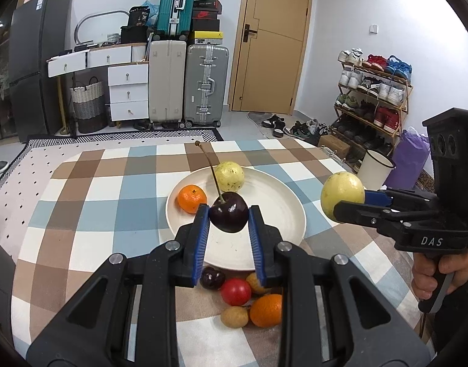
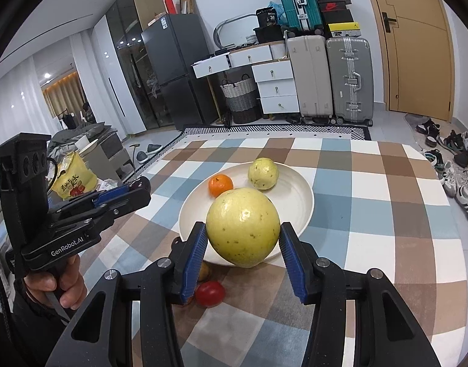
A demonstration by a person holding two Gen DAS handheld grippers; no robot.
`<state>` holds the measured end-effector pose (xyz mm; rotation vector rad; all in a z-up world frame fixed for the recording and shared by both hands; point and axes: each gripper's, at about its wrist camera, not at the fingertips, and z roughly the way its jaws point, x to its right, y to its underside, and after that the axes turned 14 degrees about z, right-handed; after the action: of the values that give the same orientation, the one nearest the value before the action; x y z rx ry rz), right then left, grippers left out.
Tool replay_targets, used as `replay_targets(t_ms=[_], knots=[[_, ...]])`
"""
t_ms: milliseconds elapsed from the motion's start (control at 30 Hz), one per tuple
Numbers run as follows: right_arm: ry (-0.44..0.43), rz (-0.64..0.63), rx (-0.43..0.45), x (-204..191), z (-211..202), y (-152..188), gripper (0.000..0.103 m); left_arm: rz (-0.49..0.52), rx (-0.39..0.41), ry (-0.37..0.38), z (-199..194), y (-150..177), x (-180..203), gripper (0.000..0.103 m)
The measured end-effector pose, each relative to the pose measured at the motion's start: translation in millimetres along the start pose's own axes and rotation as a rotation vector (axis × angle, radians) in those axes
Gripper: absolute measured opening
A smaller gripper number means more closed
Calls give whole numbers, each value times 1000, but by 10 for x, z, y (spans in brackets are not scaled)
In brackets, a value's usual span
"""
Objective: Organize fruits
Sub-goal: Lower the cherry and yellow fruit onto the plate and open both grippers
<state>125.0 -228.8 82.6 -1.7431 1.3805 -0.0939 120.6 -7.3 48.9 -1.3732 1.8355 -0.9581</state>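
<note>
My left gripper (image 1: 228, 214) is shut on a dark cherry (image 1: 228, 216) with a long stem, held above the near part of the white plate (image 1: 282, 214). My right gripper (image 2: 243, 229) is shut on a yellow-green guava (image 2: 243, 227), held above the plate's near rim (image 2: 307, 205). The plate holds a small orange (image 1: 191, 198) and a second guava (image 1: 230, 176). Loose fruit lies on the checked cloth near the plate: another cherry (image 1: 211, 277), a red tomato (image 1: 235, 291), an orange (image 1: 267, 309) and a brownish fruit (image 1: 234, 316). The right gripper (image 1: 344, 206) shows at the plate's right in the left wrist view.
The table is covered by a checked cloth (image 1: 111, 202). Beyond its far edge stand suitcases (image 1: 188, 85), white drawers (image 1: 128, 91), a fridge (image 1: 35, 67) and a door (image 1: 273, 42). A shoe rack (image 1: 371, 98) and white bin (image 1: 375, 168) stand at the right.
</note>
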Motion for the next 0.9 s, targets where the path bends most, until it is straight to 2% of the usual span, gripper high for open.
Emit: replay_targets(t_ms=[300,733,900], knots=[[16,12,-6,9,174,-43,49,10,-19,-9,340,-33,-8,23],[39,33,-64,65,582,-21,49,-10,-71,-17,757,141,-136,23],[46,27,-85,57,713,1,49,16,-96,-25,854,187,-79,23]])
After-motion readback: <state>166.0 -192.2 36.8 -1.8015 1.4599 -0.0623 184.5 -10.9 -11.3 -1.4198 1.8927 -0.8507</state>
